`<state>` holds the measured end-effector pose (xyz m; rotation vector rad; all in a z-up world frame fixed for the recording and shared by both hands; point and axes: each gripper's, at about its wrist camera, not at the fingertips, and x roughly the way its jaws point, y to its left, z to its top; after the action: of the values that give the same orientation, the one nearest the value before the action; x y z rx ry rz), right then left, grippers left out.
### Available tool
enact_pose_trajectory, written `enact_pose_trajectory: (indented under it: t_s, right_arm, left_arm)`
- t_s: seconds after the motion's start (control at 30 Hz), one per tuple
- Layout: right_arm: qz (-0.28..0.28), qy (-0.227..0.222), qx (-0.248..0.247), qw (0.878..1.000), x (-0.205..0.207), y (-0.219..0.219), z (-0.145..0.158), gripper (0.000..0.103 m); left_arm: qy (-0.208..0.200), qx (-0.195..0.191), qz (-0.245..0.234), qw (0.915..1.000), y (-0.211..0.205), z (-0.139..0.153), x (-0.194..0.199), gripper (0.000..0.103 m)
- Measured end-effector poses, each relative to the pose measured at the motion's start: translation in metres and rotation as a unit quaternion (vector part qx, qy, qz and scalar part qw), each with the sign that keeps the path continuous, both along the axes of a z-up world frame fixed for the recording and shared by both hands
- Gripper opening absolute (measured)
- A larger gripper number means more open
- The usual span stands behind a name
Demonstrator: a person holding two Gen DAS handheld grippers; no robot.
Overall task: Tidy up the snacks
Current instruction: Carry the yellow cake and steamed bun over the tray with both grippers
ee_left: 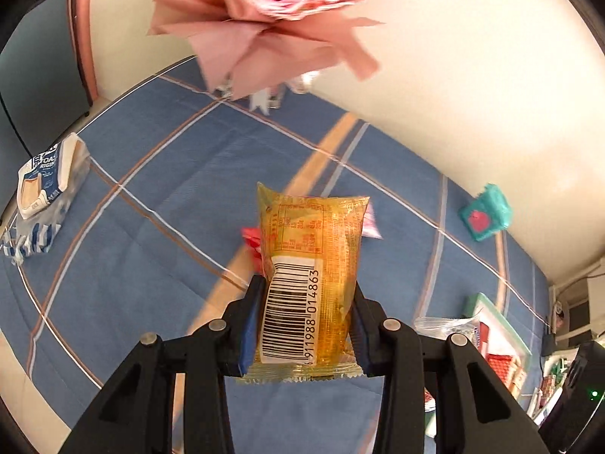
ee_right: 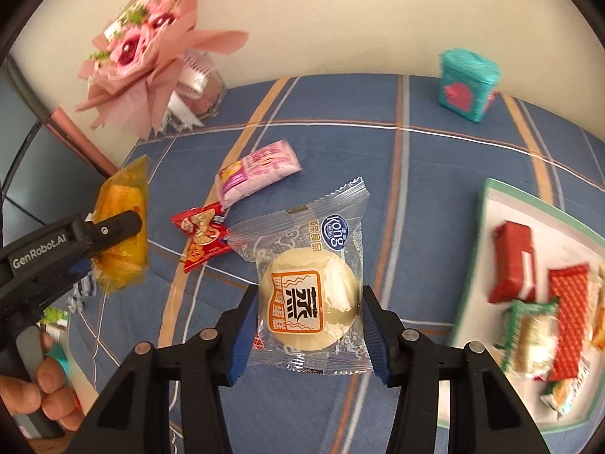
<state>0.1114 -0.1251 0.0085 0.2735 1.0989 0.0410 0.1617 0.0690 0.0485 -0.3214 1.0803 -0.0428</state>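
Observation:
My left gripper [ee_left: 306, 321] is shut on a yellow snack packet [ee_left: 314, 265] with a barcode label, held above the blue plaid tablecloth [ee_left: 151, 189]. The same yellow packet [ee_right: 121, 234] and left gripper [ee_right: 109, 240] show at the left of the right wrist view. My right gripper [ee_right: 308, 325] is shut on a clear packet with a round pale bun [ee_right: 310, 295], also lifted off the cloth. A pink packet [ee_right: 257, 174] and a red packet [ee_right: 202, 232] lie on the cloth beyond. A white tray [ee_right: 491, 204] with a green rim holds several wrapped snacks at the right.
A pink paper bouquet [ee_left: 272, 19] in a glass vase [ee_right: 204, 83] stands by the wall at the back. A teal box [ee_right: 467, 83] sits near the far edge. A bread bag [ee_left: 45, 185] lies at the left. A person's hand [ee_right: 49, 389] grips the left tool.

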Motion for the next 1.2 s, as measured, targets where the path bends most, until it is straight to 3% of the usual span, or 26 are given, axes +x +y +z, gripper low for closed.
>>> enact_pose_trajectory:
  t_s: [0.27,0.47,0.8,0.93,1.2]
  right_arm:
    - [-0.054,-0.011,0.0,0.998,-0.024,-0.064,0.014,0.054]
    - [-0.12,-0.02,-0.004,0.993,-0.041,-0.127,0.026,0.054]
    - [-0.235,0.028,-0.016,0.971,-0.07,-0.232,0.008,0.054]
    - [-0.251,0.042,-0.012,0.967,-0.079,-0.253,0.0,0.054]
    - [-0.25,0.07,-0.016,0.966,-0.082,-0.253,-0.017,0.055]
  left_arm:
    - [-0.016,-0.013,-0.043,0.9989,-0.085,0.013,-0.022,0.042]
    - [-0.029,-0.001,-0.085,0.9959,-0.148,0.01,-0.032,0.042]
    - [-0.035,0.027,-0.192,0.9803,-0.249,-0.005,-0.045,0.042]
    - [-0.031,0.029,-0.219,0.9747,-0.276,-0.012,-0.048,0.042]
    - [-0.004,0.029,-0.247,0.9686,-0.3,-0.035,-0.051,0.044]
